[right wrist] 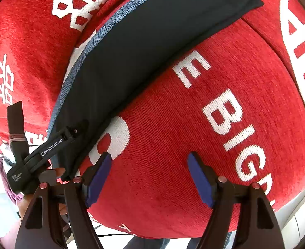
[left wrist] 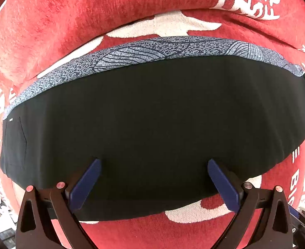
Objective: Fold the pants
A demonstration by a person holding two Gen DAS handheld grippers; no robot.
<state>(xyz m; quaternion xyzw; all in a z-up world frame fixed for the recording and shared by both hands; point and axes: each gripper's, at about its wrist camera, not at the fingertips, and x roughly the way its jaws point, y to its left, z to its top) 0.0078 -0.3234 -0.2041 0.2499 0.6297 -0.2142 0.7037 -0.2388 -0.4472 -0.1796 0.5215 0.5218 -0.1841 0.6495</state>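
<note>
i see the pants (left wrist: 156,124) lying folded flat on the red blanket (left wrist: 49,20), a dark slab with a grey leaf-patterned band (left wrist: 131,54) running along its far edge. taking the pants as my landmark and going left to right: at their left end a faint stitched pocket outline (left wrist: 22,137) shows near the corner. my left gripper (left wrist: 154,184) hangs just over the near edge of the pants, its blue pads (left wrist: 86,184) spread wide with nothing between them, both tips above the dark cloth.

from the right wrist view the pants (right wrist: 144,47) stretch away diagonally up and to the right, stacked layers visible at their far end. the left gripper's body (right wrist: 49,147), marked genrobot.ai, sits against the near end of the pants at the lower left. my right gripper (right wrist: 150,176) is off to the right of the pants, over bare blanket (right wrist: 194,124) beside the white lettering (right wrist: 231,120), jaws spread apart, blue pads (right wrist: 98,178) holding nothing. whether its tips touch the blanket i cannot tell.
</note>
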